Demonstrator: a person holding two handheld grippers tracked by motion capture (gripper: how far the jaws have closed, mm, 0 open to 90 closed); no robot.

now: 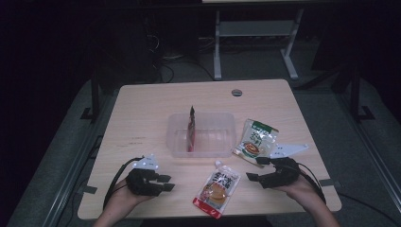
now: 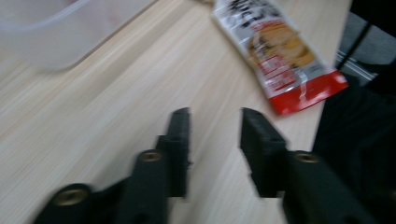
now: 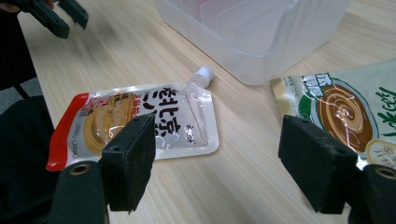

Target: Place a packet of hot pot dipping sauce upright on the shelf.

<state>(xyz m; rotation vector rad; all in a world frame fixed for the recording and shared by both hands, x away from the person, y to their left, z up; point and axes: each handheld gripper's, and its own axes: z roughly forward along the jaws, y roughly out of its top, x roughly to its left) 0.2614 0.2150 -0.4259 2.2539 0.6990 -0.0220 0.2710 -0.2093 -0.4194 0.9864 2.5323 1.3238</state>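
Note:
A clear plastic bin (image 1: 222, 142) stands mid-table with a red packet (image 1: 191, 130) upright inside it. A red-and-white spouted sauce pouch (image 1: 217, 187) lies flat near the front edge, also seen as the pouch (image 3: 140, 123) and pouch (image 2: 280, 51). A green-and-white pouch (image 1: 255, 138) lies right of the bin, its corner (image 3: 345, 109) near my right jaw. My left gripper (image 1: 169, 182) is open at the front left, jaws apart over bare wood (image 2: 215, 140). My right gripper (image 1: 257, 169) is open wide, right of the red pouch, empty (image 3: 217, 158).
The wooden table (image 1: 142, 109) has a round cable grommet (image 1: 237, 92) at the back. A white-legged desk frame (image 1: 255, 42) stands on the floor beyond. The bin wall (image 3: 261, 42) is close ahead of my right gripper, and the bin's corner (image 2: 51, 42) lies ahead of my left.

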